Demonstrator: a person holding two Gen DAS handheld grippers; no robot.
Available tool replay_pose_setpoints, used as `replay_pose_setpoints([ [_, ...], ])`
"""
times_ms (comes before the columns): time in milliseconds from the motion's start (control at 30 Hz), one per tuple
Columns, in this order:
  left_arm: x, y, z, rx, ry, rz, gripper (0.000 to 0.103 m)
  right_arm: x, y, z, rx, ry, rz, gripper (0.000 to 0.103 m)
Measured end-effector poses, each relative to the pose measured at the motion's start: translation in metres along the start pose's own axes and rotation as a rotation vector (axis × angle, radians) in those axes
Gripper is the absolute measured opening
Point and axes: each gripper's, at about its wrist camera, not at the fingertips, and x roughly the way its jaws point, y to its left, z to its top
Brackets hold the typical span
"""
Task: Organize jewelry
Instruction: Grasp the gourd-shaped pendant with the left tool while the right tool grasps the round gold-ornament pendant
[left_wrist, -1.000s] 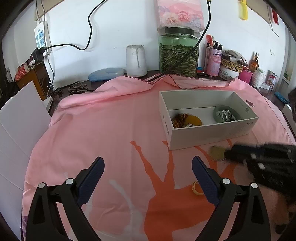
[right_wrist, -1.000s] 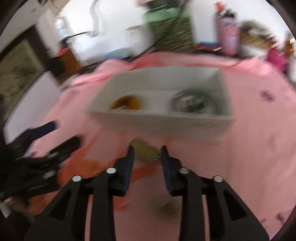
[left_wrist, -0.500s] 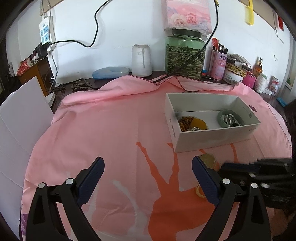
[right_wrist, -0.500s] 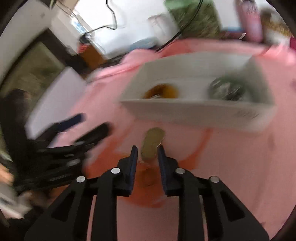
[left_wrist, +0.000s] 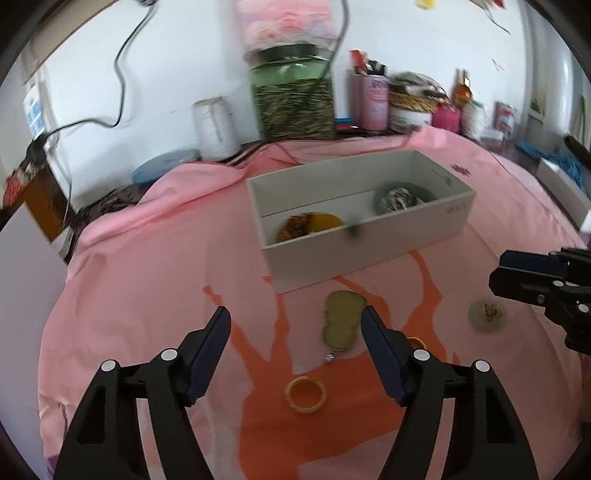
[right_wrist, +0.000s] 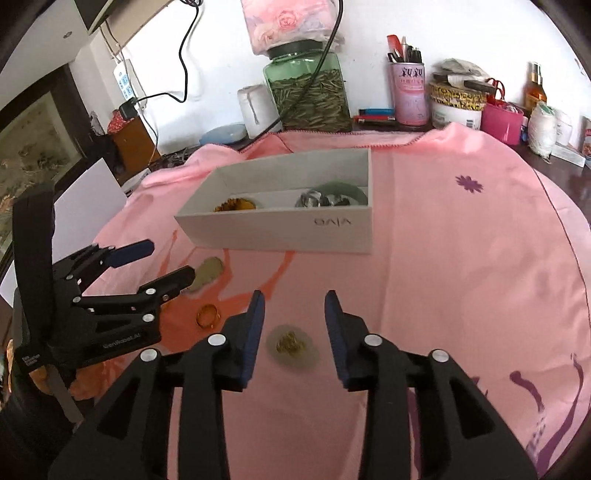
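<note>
Jewelry box (right_wrist: 280, 230) on pink cloth (right_wrist: 443, 258), left claw (left_wrist: 295, 325) closing beside green pendant (left_wrist: 341, 319), right claw (right_wrist: 293, 314) opening, empty, over gold trinket (right_wrist: 291, 341).

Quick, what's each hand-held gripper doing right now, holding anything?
Left hand-held gripper: open, closing, pendant between its fingers, not gripped.
Right hand-held gripper: open, opening, holding nothing, over a small pouch.

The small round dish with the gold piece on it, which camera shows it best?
The right wrist view: the dish lies sharp on the cloth just ahead of the right gripper's opening jaws. The left wrist view shows it small, blurred, far right, near that gripper's tips.
</note>
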Motion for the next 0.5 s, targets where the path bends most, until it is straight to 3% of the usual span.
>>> replay_pose_setpoints([
  [100,0.006,-0.004,0.000,0.019,0.026,-0.033,0.060,-0.001,0.002,-0.002,-0.004,-0.006,-0.001,0.034],
  [167,0.014,-0.002,0.001,0.007,0.065,-0.073,0.046,-0.004,0.003,-0.006,-0.012,-0.009,-0.006,0.037],
  [233,0.015,0.000,0.002,-0.005,0.066,-0.110,0.034,-0.004,0.003,-0.006,-0.017,-0.010,-0.014,0.044],
  [333,0.013,-0.007,0.001,0.024,0.059,-0.124,0.022,-0.003,0.003,-0.007,-0.019,-0.008,-0.019,0.044],
  [500,0.012,-0.013,0.000,0.035,0.055,-0.135,0.023,-0.005,-0.001,-0.006,0.000,-0.014,-0.021,0.044],
])
